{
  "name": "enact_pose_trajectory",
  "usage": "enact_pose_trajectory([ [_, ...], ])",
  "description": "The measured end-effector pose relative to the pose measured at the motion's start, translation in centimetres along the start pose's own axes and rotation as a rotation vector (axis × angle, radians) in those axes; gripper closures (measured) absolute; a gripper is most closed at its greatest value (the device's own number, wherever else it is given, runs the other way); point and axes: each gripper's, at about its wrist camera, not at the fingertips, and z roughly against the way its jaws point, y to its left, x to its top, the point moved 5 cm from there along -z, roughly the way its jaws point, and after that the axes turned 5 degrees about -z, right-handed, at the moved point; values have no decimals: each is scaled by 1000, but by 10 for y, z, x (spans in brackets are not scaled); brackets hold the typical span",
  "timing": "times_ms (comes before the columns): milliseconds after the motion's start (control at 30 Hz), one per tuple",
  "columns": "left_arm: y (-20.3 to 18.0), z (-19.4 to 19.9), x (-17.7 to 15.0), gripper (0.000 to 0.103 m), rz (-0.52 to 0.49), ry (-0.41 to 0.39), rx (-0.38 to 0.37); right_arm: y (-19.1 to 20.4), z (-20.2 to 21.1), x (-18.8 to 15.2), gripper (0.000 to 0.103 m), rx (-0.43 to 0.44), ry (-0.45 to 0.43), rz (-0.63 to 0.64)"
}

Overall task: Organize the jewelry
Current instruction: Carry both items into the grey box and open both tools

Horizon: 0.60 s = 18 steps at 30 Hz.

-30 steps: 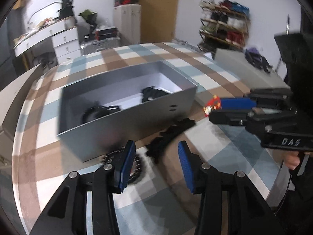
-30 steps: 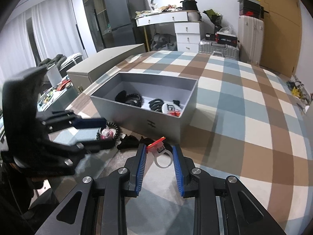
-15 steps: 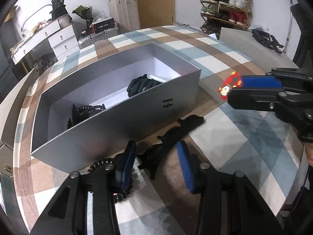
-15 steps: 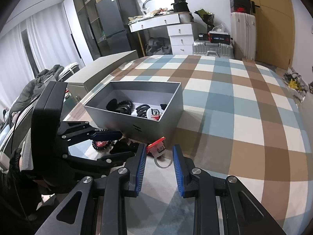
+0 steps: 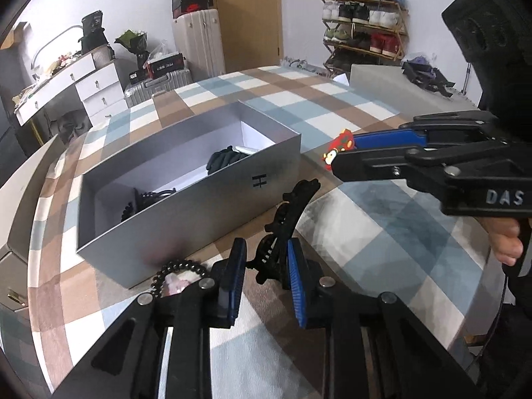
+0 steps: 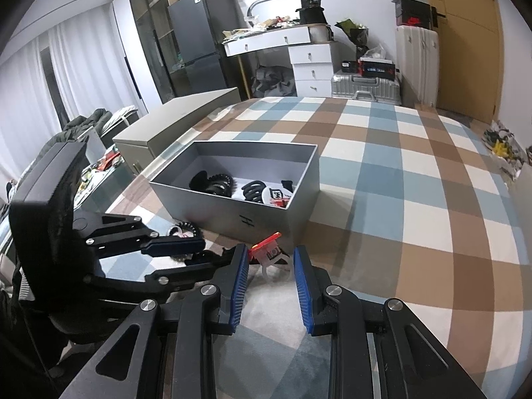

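A grey open box (image 5: 199, 206) sits on the checked cloth and holds several black hair pieces (image 6: 212, 184). My left gripper (image 5: 266, 259) stands around a long black hair clip (image 5: 292, 206) in front of the box, jaws closed in on it. A black beaded ring with a pink piece (image 5: 176, 274) lies by its left finger. My right gripper (image 6: 271, 271) holds a red and white clip (image 6: 267, 249) between its blue pads; this clip shows as a red cartoon piece in the left wrist view (image 5: 337, 148).
A grey bench (image 6: 176, 123) stands left of the table. A white desk with drawers (image 6: 292, 53), a suitcase (image 6: 365, 88) and a shoe rack (image 5: 362, 36) stand behind. The checked cloth (image 6: 399, 183) stretches to the right of the box.
My left gripper has moved forward onto the long black clip and its jaws have narrowed on it. My right gripper has risen a little with the red and white clip.
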Motion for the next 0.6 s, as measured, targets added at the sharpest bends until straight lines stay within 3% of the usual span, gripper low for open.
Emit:
enact_pose_trajectory([
  [600, 33, 39, 16, 84, 79, -165, 49, 7, 31, 24, 77, 35, -154, -36],
])
